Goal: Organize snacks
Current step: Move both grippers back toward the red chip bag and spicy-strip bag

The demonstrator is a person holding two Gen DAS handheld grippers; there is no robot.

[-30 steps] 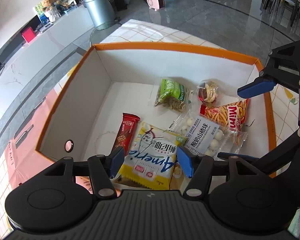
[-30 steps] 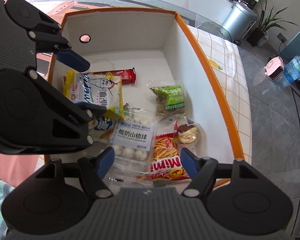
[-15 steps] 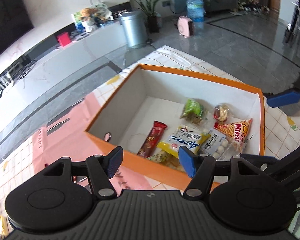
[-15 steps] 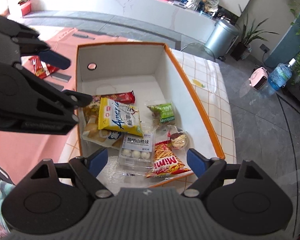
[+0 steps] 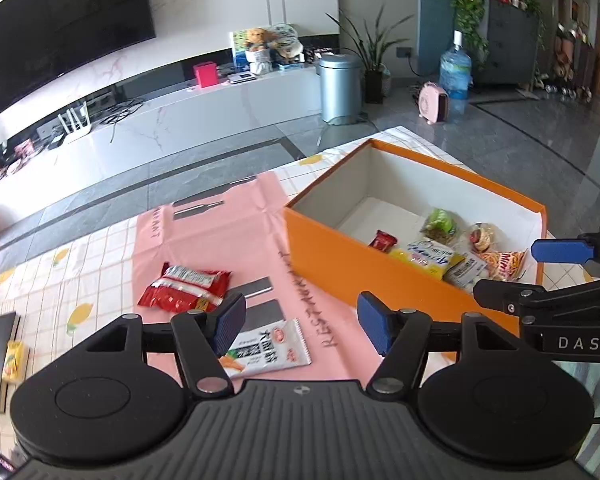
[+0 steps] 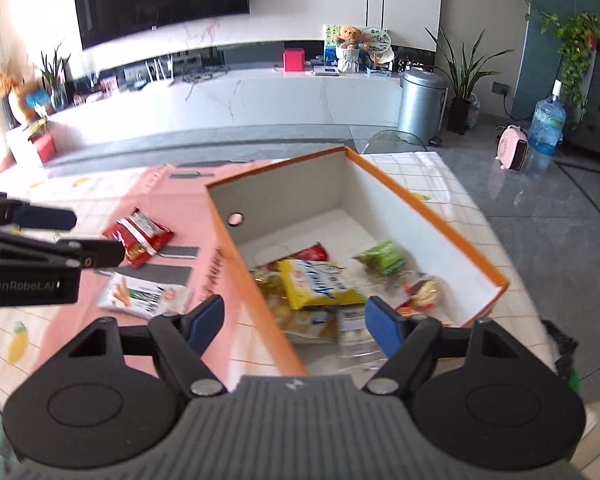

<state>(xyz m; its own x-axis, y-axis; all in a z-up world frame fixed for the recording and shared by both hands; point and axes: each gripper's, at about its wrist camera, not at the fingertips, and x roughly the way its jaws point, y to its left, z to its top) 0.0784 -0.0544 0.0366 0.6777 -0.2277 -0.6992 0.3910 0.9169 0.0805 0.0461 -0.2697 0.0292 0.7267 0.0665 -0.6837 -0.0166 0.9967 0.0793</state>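
Observation:
An orange box (image 5: 364, 268) with white inner walls (image 6: 292, 196) holds several snack packs, among them a yellow and white pack (image 6: 316, 282) and a green pack (image 6: 382, 258). A red snack pack (image 5: 186, 286) and a white pack with carrots (image 5: 266, 350) lie on the pink sheet (image 5: 204, 240) left of the box. My left gripper (image 5: 302, 324) is open and empty above the pink sheet, near the white pack. My right gripper (image 6: 296, 320) is open and empty over the box's near end.
A checked tablecloth (image 5: 60, 280) covers the table. A black book with a yellow item (image 5: 4, 354) lies at the far left. Beyond the table are a grey floor, a white TV bench, a metal bin (image 5: 340, 88) and a water bottle (image 5: 456, 72).
Both grippers have pulled up and back out of the box. My left gripper has swung left toward the pink sheet, bringing the two loose packs into view.

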